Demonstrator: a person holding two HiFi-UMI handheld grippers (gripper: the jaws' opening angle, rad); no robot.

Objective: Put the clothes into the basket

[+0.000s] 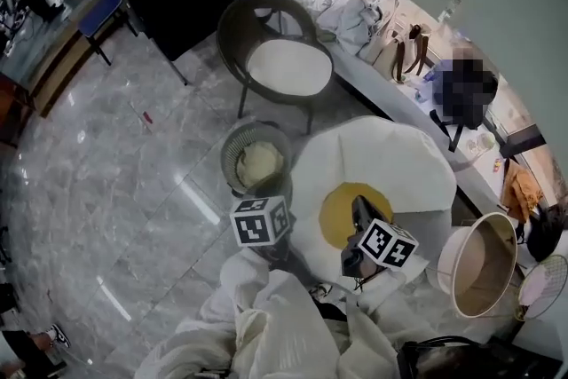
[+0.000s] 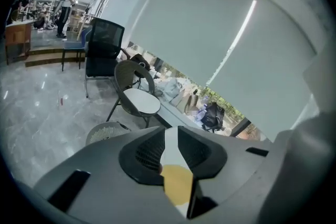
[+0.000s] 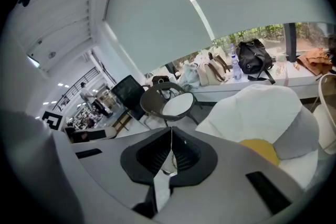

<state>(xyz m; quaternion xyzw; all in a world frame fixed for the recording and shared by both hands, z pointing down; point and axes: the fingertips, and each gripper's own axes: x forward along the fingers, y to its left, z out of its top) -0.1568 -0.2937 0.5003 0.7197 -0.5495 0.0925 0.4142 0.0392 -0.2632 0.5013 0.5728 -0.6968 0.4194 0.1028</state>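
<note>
The clothes (image 1: 284,328) lie in a white heap close in front of the person, under both tongs and not yet in the basket (image 1: 232,142). The basket stands just beyond the heap on the floor, before the chair (image 1: 277,65), with a cream piece already inside. The right gripper (image 3: 170,136) has its jaws almost together on a thin fold of the clothes. The left gripper (image 2: 170,136) stands narrowly apart. Through its gap I see only the egg-shaped cushion (image 1: 382,160), with no cloth pinched. To my eye the left should take a second hold lower on the slack. Both should then lift until the trailing cloth clears the heap and the cushion, carry it over the rim, and lower it well in before letting go.
</note>
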